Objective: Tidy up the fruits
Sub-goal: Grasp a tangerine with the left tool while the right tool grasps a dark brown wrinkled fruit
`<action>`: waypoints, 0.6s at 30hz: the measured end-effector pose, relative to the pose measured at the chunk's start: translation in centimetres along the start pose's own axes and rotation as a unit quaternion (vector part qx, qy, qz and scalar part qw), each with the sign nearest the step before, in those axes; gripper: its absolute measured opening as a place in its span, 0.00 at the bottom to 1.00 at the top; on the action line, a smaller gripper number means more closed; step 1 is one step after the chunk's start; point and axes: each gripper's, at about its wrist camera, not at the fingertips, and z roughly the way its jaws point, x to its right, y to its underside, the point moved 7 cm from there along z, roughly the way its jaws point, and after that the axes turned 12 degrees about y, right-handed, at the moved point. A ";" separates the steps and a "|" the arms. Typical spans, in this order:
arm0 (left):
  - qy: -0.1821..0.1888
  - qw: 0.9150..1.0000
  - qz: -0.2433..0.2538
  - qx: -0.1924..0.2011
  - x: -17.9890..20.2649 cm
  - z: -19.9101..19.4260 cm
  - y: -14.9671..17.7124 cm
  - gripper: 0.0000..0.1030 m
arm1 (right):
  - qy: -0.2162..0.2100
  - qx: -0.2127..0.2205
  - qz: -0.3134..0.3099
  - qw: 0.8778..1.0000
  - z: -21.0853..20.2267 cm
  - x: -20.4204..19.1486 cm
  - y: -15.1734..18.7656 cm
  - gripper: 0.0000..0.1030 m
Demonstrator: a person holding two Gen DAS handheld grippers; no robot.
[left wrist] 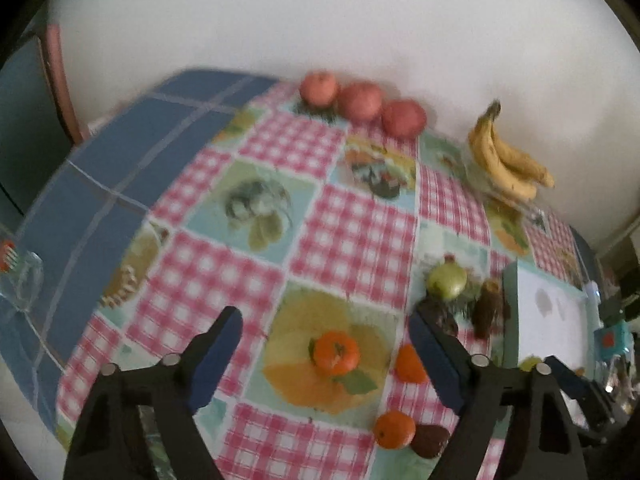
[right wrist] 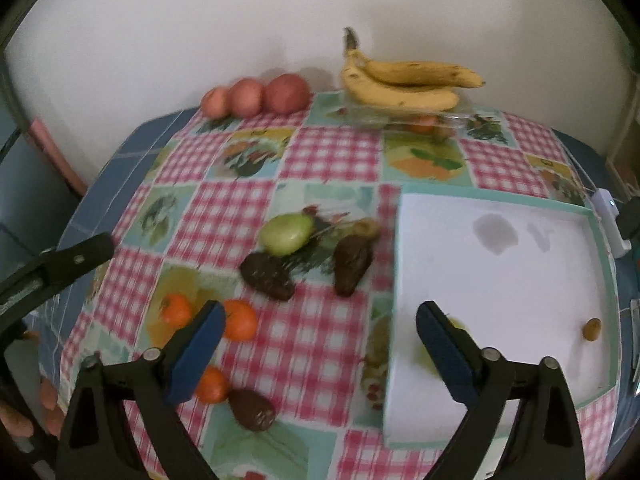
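My left gripper [left wrist: 324, 344] hangs spread over a tangerine [left wrist: 336, 352], the pads astride it but clear of the peel; I judge that fruit is next to go. My right gripper [right wrist: 320, 332] is spread too and holds nothing, its right finger over the white tray [right wrist: 500, 280], where a greenish fruit [right wrist: 430, 354] lies half hidden. Round smooth apples [right wrist: 256, 96] and curved, speckled bananas [right wrist: 404, 84] sit grouped by the wall; dark wrinkled avocados [right wrist: 352, 264] lie loose on the glossy checked cloth [right wrist: 328, 152].
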 end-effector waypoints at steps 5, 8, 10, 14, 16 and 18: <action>-0.004 0.998 -0.002 -0.057 -0.2 3.0 1.9 0.81 | -0.002 -0.024 -0.040 0.999 0.2 -2.4 2.4 0.65; -0.001 0.996 -0.009 -0.088 -0.4 4.6 3.0 0.81 | -0.006 -0.046 -0.072 0.996 0.6 -3.8 4.4 0.64; -0.005 0.995 -0.013 -0.098 -0.7 5.2 3.4 0.81 | -0.008 -0.061 -0.086 0.994 1.0 -4.5 5.5 0.64; -0.006 0.994 -0.022 -0.108 -1.2 6.0 3.8 0.81 | -0.006 -0.102 -0.112 0.988 2.2 -5.0 7.8 0.64; -0.006 0.994 -0.019 -0.112 -1.1 6.2 3.9 0.81 | -0.005 -0.117 -0.123 0.985 2.8 -5.2 8.5 0.64; -0.005 0.993 -0.014 -0.116 -1.0 6.5 4.1 0.81 | -0.003 -0.132 -0.136 0.982 3.5 -5.4 9.3 0.64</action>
